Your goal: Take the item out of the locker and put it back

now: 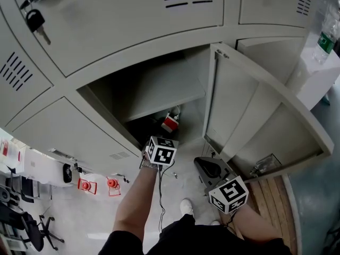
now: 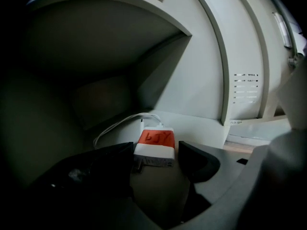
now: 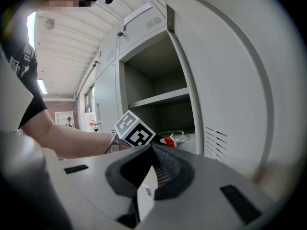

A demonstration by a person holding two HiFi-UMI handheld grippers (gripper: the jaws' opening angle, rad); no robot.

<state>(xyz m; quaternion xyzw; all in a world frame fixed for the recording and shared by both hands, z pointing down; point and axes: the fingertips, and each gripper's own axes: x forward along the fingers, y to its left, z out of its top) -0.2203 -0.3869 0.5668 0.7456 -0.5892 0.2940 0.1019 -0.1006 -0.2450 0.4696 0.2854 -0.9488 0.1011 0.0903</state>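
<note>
Step in hand, as judged: reach and grasp; item not yet out of the locker (image 1: 138, 57).

**Status**
- Charger (image 2: 154, 145), white with a red-orange label: flat on the locker floor (image 2: 196, 126), under the shelf (image 2: 110, 28). White cable (image 2: 120, 126) looped off to its left and far side.
- Left gripper (image 2: 157, 157): inside the lower compartment, jaws apart, nothing clamped. Charger just beyond the tips, roughly centred between them.
- Right gripper (image 3: 151, 169): outside, near the open door (image 1: 249, 110), jaws together, empty.

**Procedure**
1. Advance left gripper straight in, low along the floor, until flanking the charger body with both jaws.
2. Centre on the two long sides of the casing, not on the cable.
3. Close firmly. Expect a hard, smooth casing, likely to slip or twist under a corner grip.
4. Lift slightly before withdrawing, to avoid dragging.
5. Watch the trailing cable for snagging on the locker edge.
6. Hold right gripper clear of the door swing.
</note>
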